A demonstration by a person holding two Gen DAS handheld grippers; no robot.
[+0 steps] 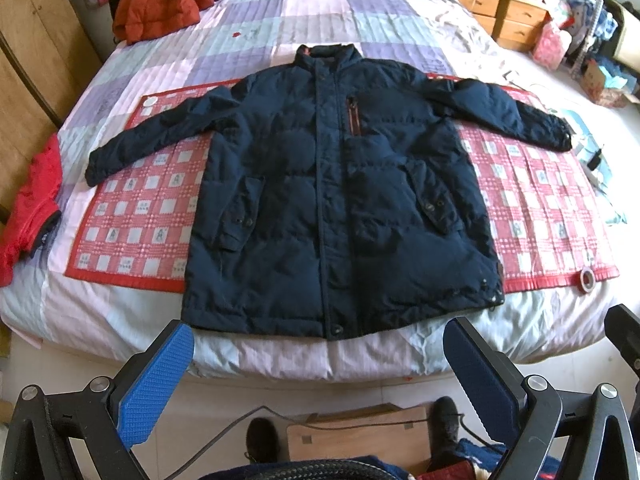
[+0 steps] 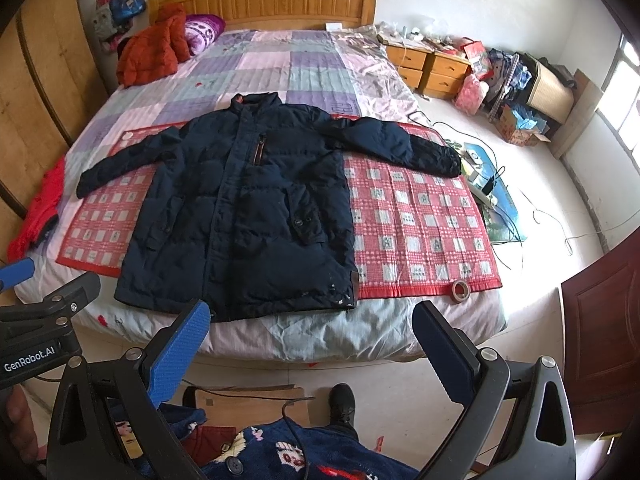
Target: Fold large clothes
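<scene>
Left claw [image 1: 318, 364]: I read its two blue-padded fingers [image 1: 158, 388] as spread wide apart at the bottom of the frame, holding nothing, short of the bed's near edge. Right claw [image 2: 310, 344]: fingers likewise set apart and empty, at the lower centre of its view. The left unit's black body also shows at the lower left of the right wrist view.

Navy padded jacket [image 1: 336, 192]: I see it lying flat, front side up, at the centre of both frames. Its collar points toward the top of the frame, its hem toward the bottom, close to the near edge of the bed [image 1: 280, 356]. Both sleeves are spread outward to left and right. The front closure runs down the middle, with a red-trimmed chest zipper just right of it.

The jacket rests mostly on a red checked mat [image 1: 540, 200], which lies on the bed's pastel patchwork quilt [image 1: 256, 24]. A roll of tape [image 2: 461, 291] sits on the mat's lower right corner, apart from the jacket. An orange jacket [image 1: 160, 0] lies at the upper left, a red garment [image 1: 28, 216] at the left edge.
</scene>
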